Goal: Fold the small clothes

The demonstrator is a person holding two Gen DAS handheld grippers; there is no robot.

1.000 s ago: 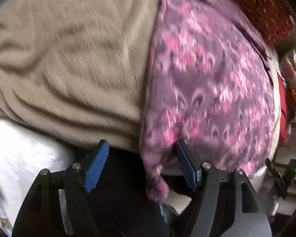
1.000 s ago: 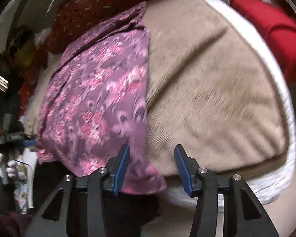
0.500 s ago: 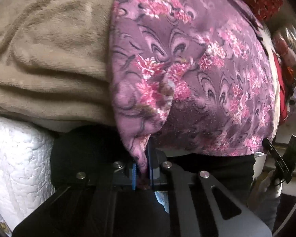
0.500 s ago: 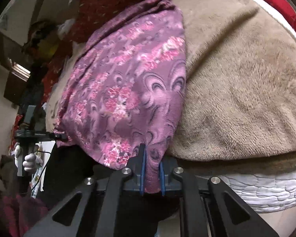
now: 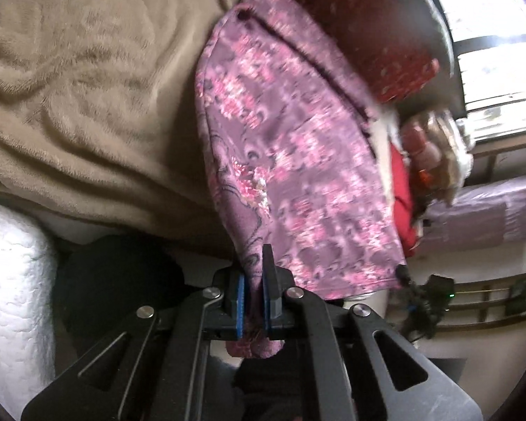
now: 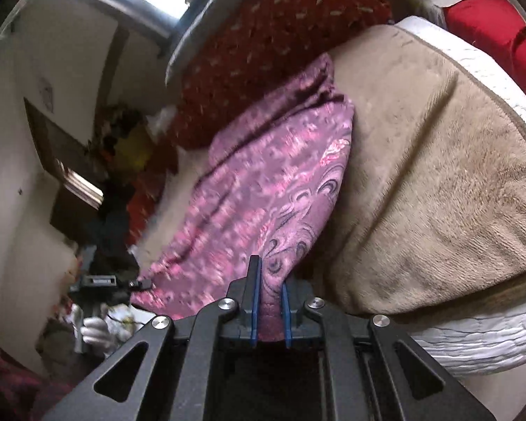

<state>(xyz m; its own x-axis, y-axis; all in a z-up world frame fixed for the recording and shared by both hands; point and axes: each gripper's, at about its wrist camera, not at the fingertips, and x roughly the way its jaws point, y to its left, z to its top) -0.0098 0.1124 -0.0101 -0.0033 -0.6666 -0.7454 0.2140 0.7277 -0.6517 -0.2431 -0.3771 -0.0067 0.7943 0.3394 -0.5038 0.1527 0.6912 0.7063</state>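
Beige blanket (image 5: 87, 105) underlies purple cloth (image 5: 291, 161), pinched in both tools.

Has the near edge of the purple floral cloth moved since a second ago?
Yes. The purple floral cloth, pinched by both grippers, has lifted up off the beige blanket; its near edge no longer hangs over the bed's front.

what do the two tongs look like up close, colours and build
Both are alike: the left tongs and right tongs have matte black angular frames with triangular cut-outs, silver round pivot bolts at the linkages, and two narrow black fingers lined with ribbed blue pads. In the right wrist view, a white glove shows on the person's other hand.
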